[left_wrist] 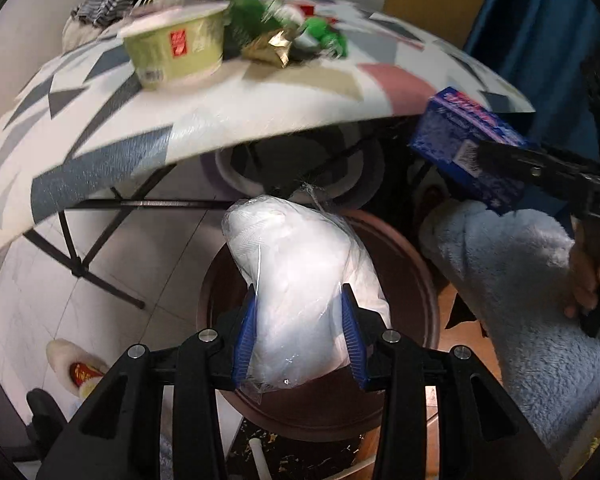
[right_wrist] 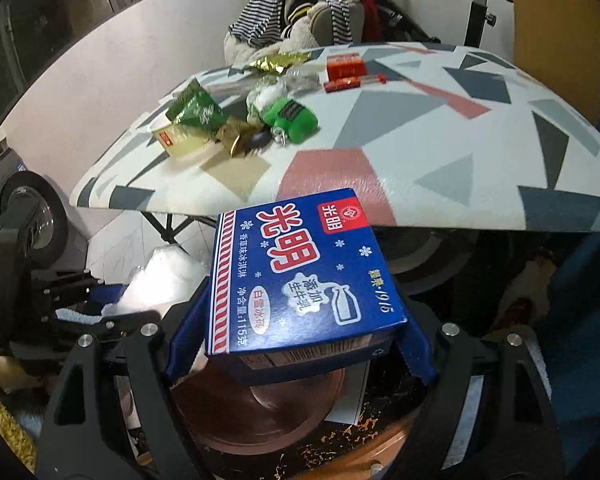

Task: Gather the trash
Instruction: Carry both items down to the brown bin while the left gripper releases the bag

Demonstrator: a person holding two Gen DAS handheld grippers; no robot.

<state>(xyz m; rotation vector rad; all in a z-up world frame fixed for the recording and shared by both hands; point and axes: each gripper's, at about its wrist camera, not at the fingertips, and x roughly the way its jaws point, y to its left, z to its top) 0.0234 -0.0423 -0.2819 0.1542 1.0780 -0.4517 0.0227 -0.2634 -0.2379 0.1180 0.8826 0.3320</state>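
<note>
Left wrist view: the left gripper is clenched on a crumpled white wad in clear plastic film, its blue pads pressing both flanks. The wad hangs over the round dark brown bin; most of the bin's inside is hidden behind it. Above, a table with a white top printed in grey, blue and pink triangles carries a pale green paper bowl, a gold foil wrapper and blurred green items too smeared to name. At the right edge, the right gripper shows only as a black arm grasping a blue carton; a hand in a fluffy pale blue sleeve is partly cut off.

Right wrist view: the right gripper holds the blue carton, printed with white and red characters, between widely spread blue pads; the right pad's contact is hidden under the carton's corner. It sits above the bin, whose far rim the carton covers. The left gripper and wad appear at left, blurred. On the table lie a green foil packet, a green plush keyring and red packets.
</note>
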